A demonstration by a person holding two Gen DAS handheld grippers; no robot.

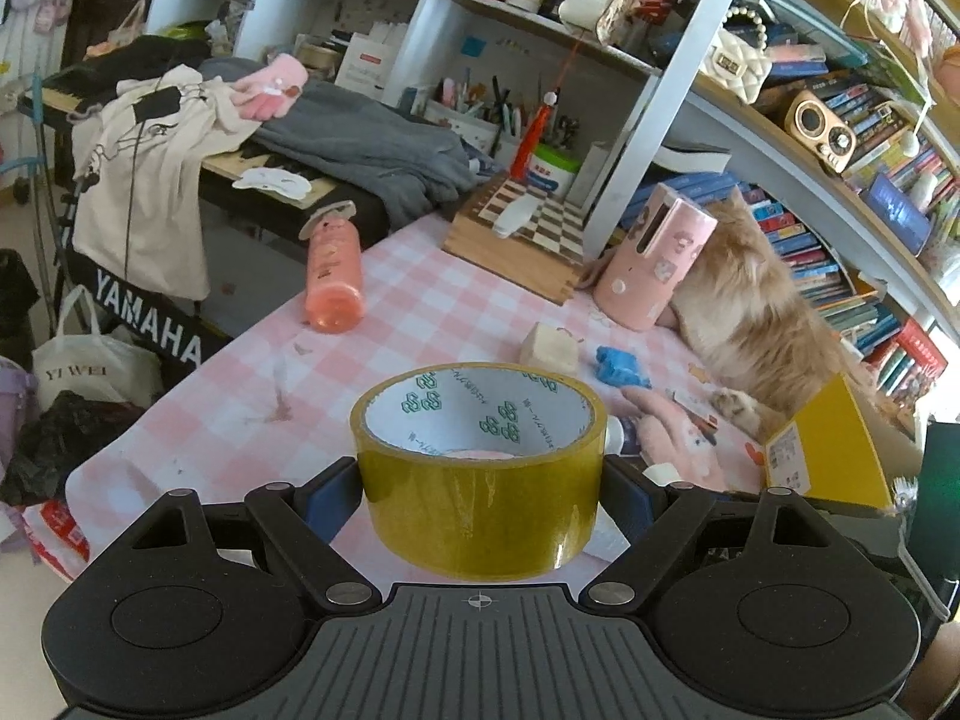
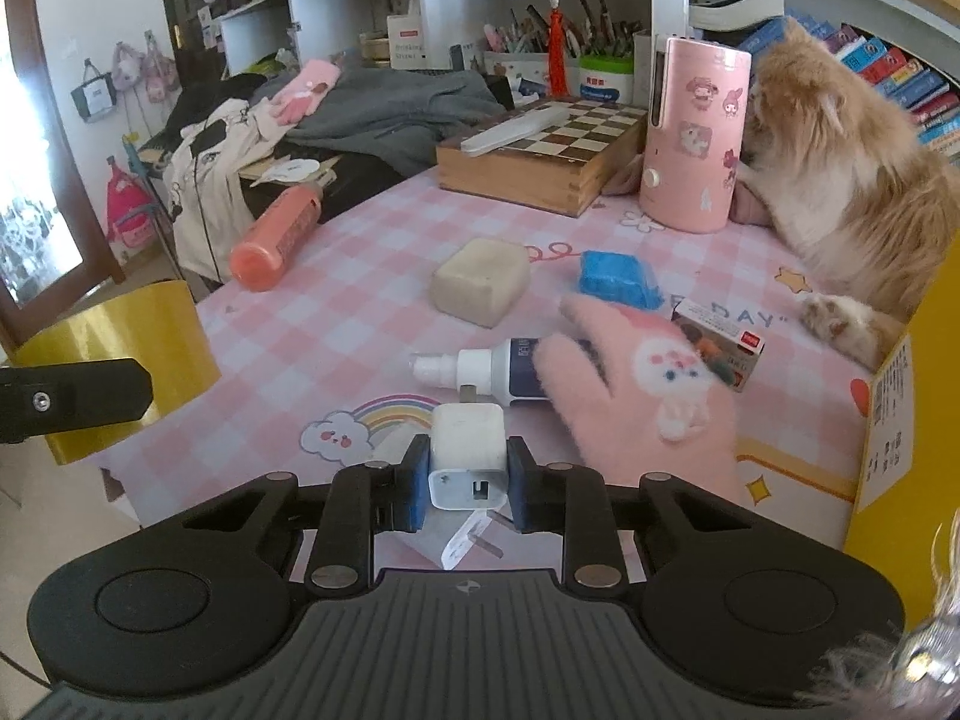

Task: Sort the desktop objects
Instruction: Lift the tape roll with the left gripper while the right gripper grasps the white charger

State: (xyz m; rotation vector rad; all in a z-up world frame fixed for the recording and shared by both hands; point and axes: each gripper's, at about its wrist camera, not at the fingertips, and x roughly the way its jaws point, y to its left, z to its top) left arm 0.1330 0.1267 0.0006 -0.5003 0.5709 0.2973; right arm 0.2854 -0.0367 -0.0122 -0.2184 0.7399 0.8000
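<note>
A wide roll of yellow-brown packing tape sits between the blue pads of my left gripper, which is shut on it and holds it above the pink checked tablecloth. From the right wrist view the same tape roll shows at the far left. My right gripper is shut on a white USB charger plug near the table's front edge. Just beyond lie a white spray bottle, a pink fluffy glove, a beige block and a blue block.
An orange-pink bottle lies at the left table edge. A wooden chess box and a pink cylinder stand at the back. A fluffy ginger cat lies at the right, beside a yellow box and a small carton.
</note>
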